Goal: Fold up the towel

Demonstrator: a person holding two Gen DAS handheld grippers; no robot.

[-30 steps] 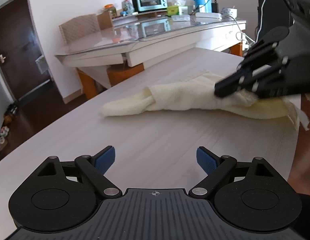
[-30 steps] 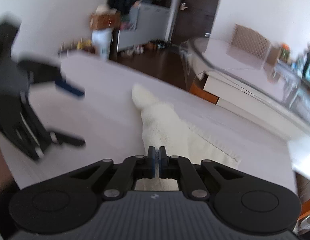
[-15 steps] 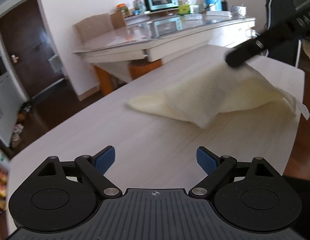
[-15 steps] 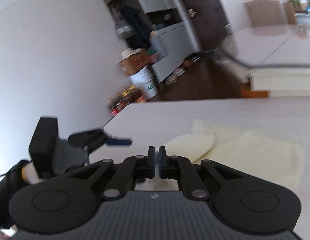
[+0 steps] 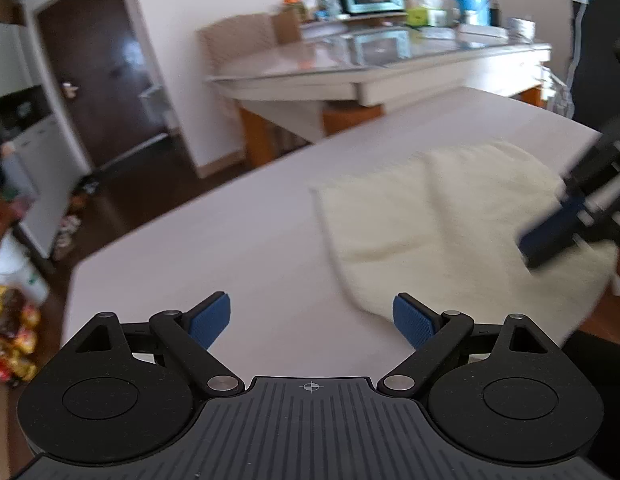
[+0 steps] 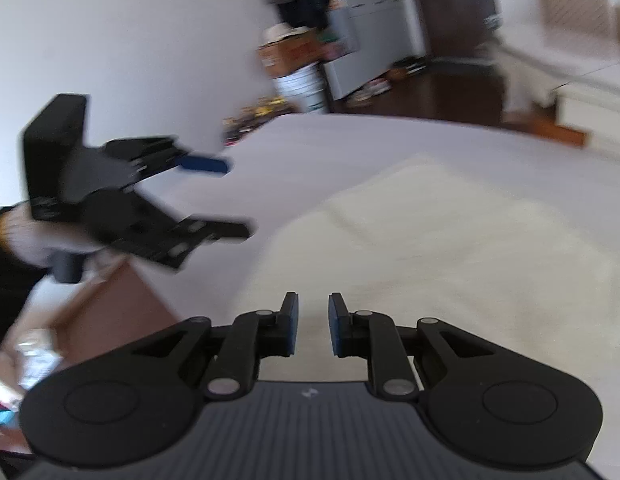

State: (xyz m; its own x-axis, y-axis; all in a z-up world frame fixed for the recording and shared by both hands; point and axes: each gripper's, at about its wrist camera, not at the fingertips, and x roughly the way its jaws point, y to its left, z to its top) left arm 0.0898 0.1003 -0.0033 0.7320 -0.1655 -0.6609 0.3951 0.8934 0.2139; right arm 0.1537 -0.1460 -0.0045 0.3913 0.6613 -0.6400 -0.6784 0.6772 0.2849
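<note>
Now the right claw (image 6: 313, 326) had just parted its jaws, releasing the cream terry towel (image 6: 450, 248) flat on the pale counter (image 6: 330, 140); the left claw (image 5: 311, 320) waited wide open and empty beside it, so one fold seemed done.

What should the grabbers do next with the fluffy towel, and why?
Probably the left gripper should reach for the towel's near corner. Its jaws are wide and empty over the bare table, and that corner lies just by its right pad. The right gripper has just been opening, with nothing pinched between its pads, so the cream towel lies loose and partly spread, ready for a fresh grip.
</note>
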